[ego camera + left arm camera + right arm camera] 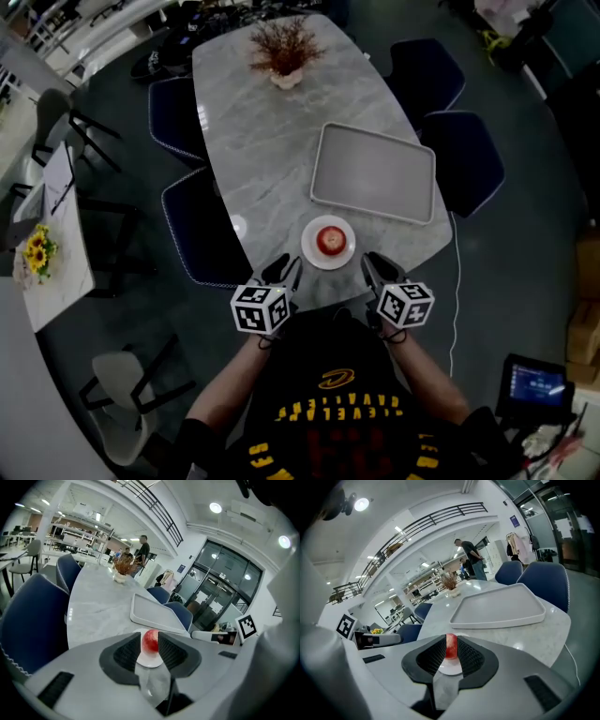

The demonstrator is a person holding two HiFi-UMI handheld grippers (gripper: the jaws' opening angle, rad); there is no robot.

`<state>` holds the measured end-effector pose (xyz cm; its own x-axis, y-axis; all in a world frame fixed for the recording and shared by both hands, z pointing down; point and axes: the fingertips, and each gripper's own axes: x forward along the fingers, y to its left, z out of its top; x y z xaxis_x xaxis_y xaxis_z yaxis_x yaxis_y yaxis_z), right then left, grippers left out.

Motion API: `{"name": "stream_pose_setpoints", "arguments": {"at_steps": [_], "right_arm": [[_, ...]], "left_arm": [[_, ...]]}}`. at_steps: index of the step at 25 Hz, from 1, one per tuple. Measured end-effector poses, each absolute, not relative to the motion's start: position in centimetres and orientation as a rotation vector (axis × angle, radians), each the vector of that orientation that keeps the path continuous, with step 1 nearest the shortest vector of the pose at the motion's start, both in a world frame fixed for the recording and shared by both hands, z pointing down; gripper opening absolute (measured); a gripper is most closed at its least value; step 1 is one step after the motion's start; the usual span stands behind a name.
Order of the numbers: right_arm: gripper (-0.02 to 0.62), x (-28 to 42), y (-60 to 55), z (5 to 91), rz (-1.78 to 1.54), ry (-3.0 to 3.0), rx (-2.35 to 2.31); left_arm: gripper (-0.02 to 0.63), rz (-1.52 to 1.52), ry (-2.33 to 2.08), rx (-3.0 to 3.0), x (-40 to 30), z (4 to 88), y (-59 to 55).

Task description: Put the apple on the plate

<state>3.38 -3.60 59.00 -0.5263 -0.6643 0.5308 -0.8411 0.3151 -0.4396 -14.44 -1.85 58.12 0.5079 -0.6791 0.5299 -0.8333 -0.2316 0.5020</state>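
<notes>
A red apple [330, 240] rests on a small white plate [309, 251] near the front edge of the marble table [253, 141]. My left gripper [286, 272] hovers just short of the plate on its left, my right gripper [373, 268] on its right. Neither touches the apple. In the left gripper view the apple [150, 641] and plate [149, 662] show through the narrow slit between the jaws. The right gripper view shows the apple [451, 646] and plate [451, 669] the same way. Both grippers are shut and hold nothing.
A large grey tray [375, 173] lies just beyond the plate. A pot of dried twigs [284, 54] stands at the far end. Blue chairs [202, 234] [464, 159] flank the table. A side table with yellow flowers [39, 248] is at the left.
</notes>
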Motion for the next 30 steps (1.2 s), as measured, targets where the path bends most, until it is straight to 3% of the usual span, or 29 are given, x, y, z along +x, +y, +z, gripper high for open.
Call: {"name": "stream_pose_setpoints", "arguments": {"at_steps": [30], "right_arm": [[0.058, 3.3, -7.1, 71.4, 1.207, -2.1, 1.162]], "left_arm": [[0.107, 0.516, -1.182, 1.706, -12.2, 71.3, -5.2]]}}
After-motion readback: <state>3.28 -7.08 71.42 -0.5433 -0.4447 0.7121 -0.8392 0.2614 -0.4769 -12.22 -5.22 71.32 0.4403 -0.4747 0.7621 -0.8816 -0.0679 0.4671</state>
